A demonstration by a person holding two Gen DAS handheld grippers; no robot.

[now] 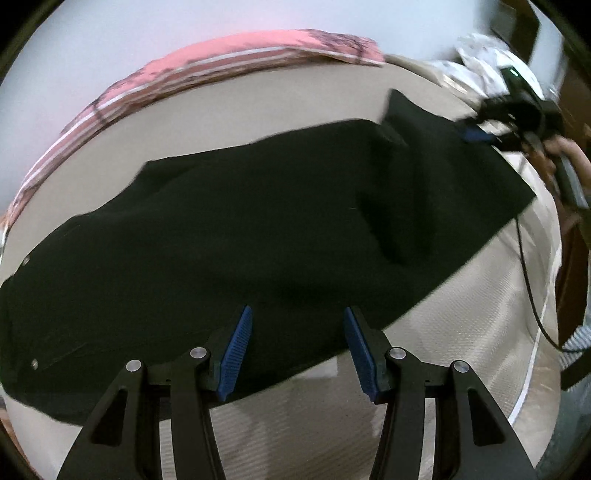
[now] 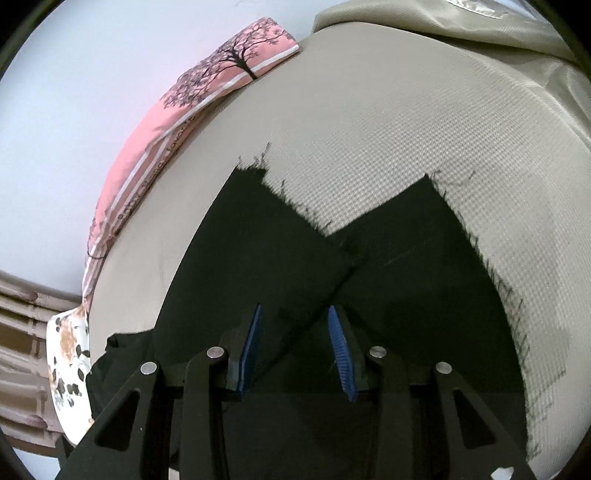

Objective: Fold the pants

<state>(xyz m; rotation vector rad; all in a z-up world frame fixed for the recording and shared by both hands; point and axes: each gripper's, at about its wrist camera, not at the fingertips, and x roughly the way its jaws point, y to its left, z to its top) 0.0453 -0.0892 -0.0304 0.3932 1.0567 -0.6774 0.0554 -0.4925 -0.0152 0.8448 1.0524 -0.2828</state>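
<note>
Black pants (image 1: 258, 221) lie spread lengthwise on a beige mattress (image 1: 461, 332). My left gripper (image 1: 297, 314) hovers over their near edge, open, its blue pads wide apart with nothing pinched. At the far right end of the pants a hand holds my right gripper (image 1: 476, 134). In the right wrist view the two frayed leg ends (image 2: 406, 258) overlap in a V on the mattress (image 2: 369, 129). My right gripper (image 2: 295, 310) stands open above them, and a fabric edge runs slantwise beneath its pads.
A pink pillow with a tree print (image 2: 221, 74) lies along the far mattress edge by the wall. A flowered cloth (image 2: 68, 354) hangs at the left corner. A black cable (image 1: 528, 280) trails over the right edge. Crumpled beige cover (image 2: 443, 33) lies beyond the leg ends.
</note>
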